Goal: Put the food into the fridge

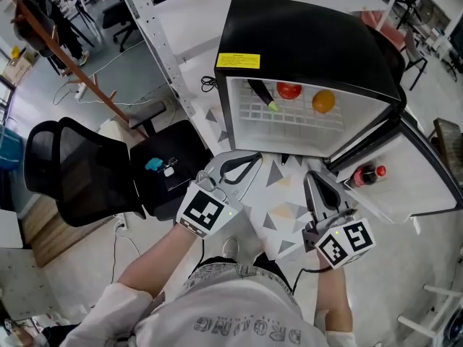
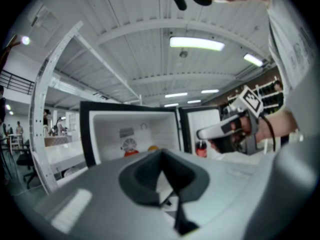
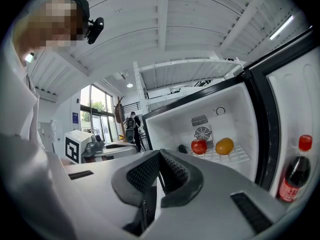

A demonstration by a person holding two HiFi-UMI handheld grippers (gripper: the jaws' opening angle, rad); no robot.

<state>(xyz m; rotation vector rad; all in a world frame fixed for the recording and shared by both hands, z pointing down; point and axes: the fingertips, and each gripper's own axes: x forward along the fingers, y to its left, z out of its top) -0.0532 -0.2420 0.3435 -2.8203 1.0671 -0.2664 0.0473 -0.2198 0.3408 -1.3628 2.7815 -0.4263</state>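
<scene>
A small black fridge (image 1: 304,42) stands open ahead of me. On its white wire shelf lie a red tomato (image 1: 289,90), an orange (image 1: 323,101) and a dark green cucumber (image 1: 262,95). The right gripper view shows the same tomato (image 3: 198,146) and orange (image 3: 224,146). A cola bottle (image 1: 364,174) stands in the open door's rack. My left gripper (image 1: 255,157) is low in front of the fridge, shut and empty. Beside it, my right gripper (image 1: 309,176) has its jaws together with nothing between them. Both point toward the fridge opening.
The fridge door (image 1: 416,186) hangs open at the right. A black office chair (image 1: 79,172) and a low black stand (image 1: 170,168) with small items are at the left. A perforated metal post (image 1: 163,42) rises left of the fridge.
</scene>
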